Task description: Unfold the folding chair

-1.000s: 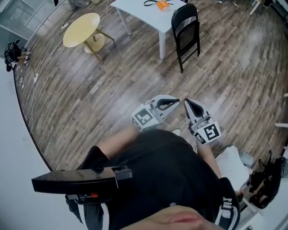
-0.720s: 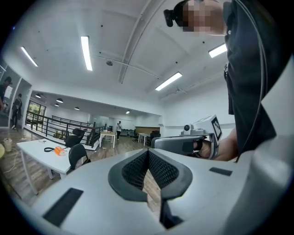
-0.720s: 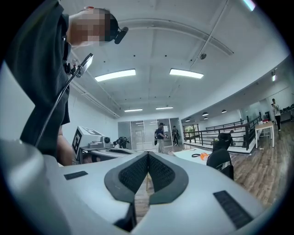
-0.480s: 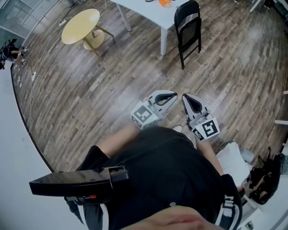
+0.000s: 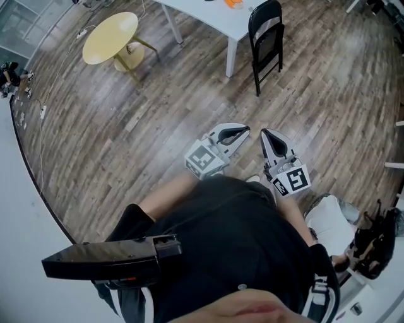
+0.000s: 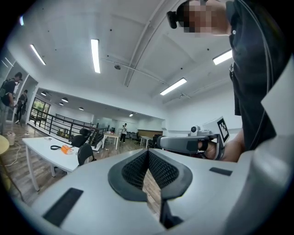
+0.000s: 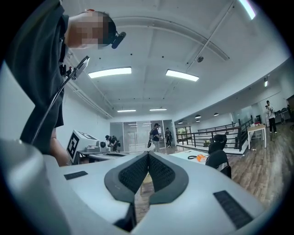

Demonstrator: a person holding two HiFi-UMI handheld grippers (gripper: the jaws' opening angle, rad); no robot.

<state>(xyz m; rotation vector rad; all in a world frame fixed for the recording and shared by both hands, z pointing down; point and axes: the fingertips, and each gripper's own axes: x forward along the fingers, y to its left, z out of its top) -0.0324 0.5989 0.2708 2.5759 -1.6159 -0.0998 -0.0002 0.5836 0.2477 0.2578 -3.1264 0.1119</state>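
Chair (image 5: 266, 39) stands well beyond left tongs (image 5: 243, 131), right tongs (image 5: 265, 134).

Left tool (image 5: 245, 131) and right tool (image 5: 264, 134) hover well apart from the folding chair (image 5: 266, 36).

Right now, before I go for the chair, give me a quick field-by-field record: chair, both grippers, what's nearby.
chair: black folding chair, folded flat, upright on the wood floor
chair's place: by the corner leg of the white table, well ahead of both grippers
left gripper: jaws shut, nothing between them
right gripper: jaws shut, nothing between them
contact with chair: none
other furniture: round yellow table, further left
task state: chair not yet unfolded
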